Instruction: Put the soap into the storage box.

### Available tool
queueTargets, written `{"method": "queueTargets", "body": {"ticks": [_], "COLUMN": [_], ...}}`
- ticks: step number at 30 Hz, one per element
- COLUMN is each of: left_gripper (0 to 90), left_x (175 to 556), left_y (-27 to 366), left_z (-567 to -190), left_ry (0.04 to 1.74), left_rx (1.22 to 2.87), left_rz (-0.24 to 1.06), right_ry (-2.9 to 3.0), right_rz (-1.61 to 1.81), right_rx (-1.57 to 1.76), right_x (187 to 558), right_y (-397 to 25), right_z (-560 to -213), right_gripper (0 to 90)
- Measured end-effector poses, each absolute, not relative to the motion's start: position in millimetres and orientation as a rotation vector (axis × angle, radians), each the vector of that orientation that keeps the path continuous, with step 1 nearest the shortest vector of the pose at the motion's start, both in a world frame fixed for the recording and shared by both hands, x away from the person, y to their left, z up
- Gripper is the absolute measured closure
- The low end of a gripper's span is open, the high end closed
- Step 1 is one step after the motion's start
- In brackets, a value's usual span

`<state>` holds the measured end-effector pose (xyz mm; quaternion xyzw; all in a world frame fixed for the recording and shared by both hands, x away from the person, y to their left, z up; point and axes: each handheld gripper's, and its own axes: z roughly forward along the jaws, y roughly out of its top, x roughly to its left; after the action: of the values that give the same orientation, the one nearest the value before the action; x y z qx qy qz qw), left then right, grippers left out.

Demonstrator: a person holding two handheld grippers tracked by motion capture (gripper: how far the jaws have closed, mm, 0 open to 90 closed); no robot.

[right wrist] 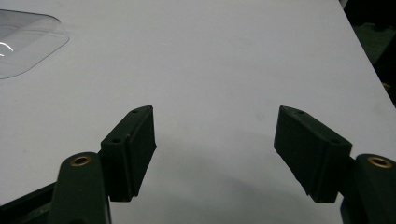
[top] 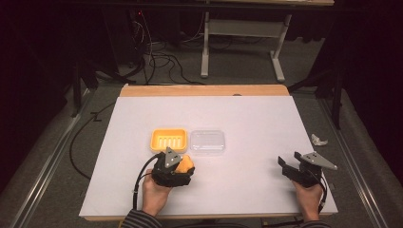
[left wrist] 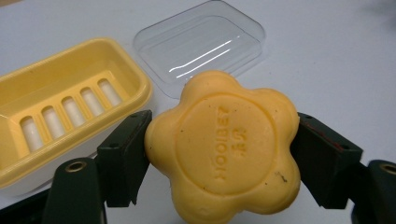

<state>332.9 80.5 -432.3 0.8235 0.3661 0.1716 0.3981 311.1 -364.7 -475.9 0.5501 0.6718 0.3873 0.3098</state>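
Note:
A flower-shaped yellow soap sits between the jaws of my left gripper, which is shut on its two sides. In the high view the same soap shows just in front of the left gripper, below the yellow soap dish. The dish has a slotted floor and holds nothing. A clear plastic lid lies flat right of the dish; in the left gripper view this lid lies beyond the soap. My right gripper rests near the table's right front, open, with only bare table between its jaws.
The white table top has a wooden strip at its far edge. A crumpled white scrap lies on the floor off the right edge. Cables and a table frame stand farther back.

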Motion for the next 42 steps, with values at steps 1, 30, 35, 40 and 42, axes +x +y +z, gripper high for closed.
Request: {"method": "queueTargets", "body": {"ticks": [1, 30, 35, 40, 42], "left_gripper": [26.8, 26.8, 26.8, 26.8, 26.8], "left_x": [334, 353, 360, 368, 370], "left_y": [82, 111, 117, 118, 117], "left_z": [-432, -411, -409, -409, -408], "left_ry": [0.933, 1.005, 1.051, 1.064, 1.066], "left_rx": [2.080, 1.967, 1.940, 1.947, 1.944], "left_rz": [0.434, 0.478, 0.463, 0.462, 0.467], "right_ry": [1.772, 1.758, 1.758, 1.754, 1.755], "right_rz": [1.027, 1.040, 1.042, 1.039, 1.037], "right_rx": [1.457, 1.450, 1.457, 1.452, 1.450], "right_x": [311, 310, 310, 309, 310], "right_y": [-365, -366, -366, -366, -365], "right_z": [-476, -476, -476, -476, -476], "right_gripper": [29.6, 29.1, 29.1, 29.1, 29.1]}}
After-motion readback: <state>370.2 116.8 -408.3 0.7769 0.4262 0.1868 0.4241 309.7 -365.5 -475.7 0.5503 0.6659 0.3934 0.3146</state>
